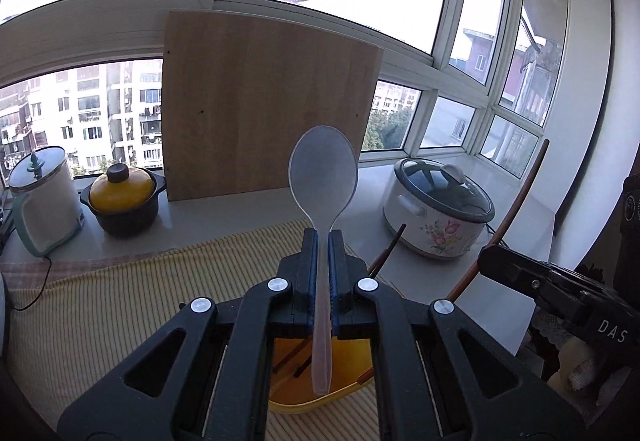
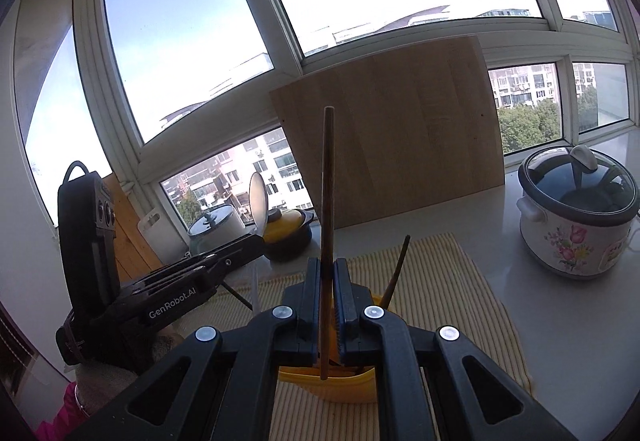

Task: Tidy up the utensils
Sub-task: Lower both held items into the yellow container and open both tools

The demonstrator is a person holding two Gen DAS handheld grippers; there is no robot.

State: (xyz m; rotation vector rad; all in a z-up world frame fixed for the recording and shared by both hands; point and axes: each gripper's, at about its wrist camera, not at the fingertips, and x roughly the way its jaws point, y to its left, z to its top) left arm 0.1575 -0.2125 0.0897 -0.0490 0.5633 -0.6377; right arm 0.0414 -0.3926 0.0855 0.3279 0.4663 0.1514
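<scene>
Your left gripper (image 1: 322, 237) is clenched on a pale, translucent rice spoon (image 1: 323, 177), its blue-padded fingers (image 1: 310, 261) pinching the flat handle on both sides. The spoon stands upright, its broad oval bowl above the fingertips and facing the camera, frosted grey-white against the wooden board (image 1: 264, 101) leaning on the window behind. The handle's lower end hangs below the fingers, over the yellow container (image 1: 344, 389) that sits on the striped yellow cloth (image 1: 120, 305).

Your right gripper (image 2: 328, 271) is clenched on a dark brown chopstick (image 2: 327, 181). It is thin and straight, held nearly upright, with its squared top end well above the fingertips and its lower end just above the rim of the yellow container (image 2: 352, 387). In the left wrist view the same chopstick (image 1: 516, 209) shows as a long reddish-brown stick slanting up from the right gripper (image 1: 486, 261) at the right edge.

More dark sticks lie inside the container, and one (image 2: 396, 273) leans out over its far edge.

On the counter behind the cloth stand a flowered rice cooker (image 1: 438, 213) with a glass lid to the right, a black pot with a yellow lid (image 1: 122, 197) to the left, and a white pot with a glass lid (image 1: 40, 197) beside it.
</scene>
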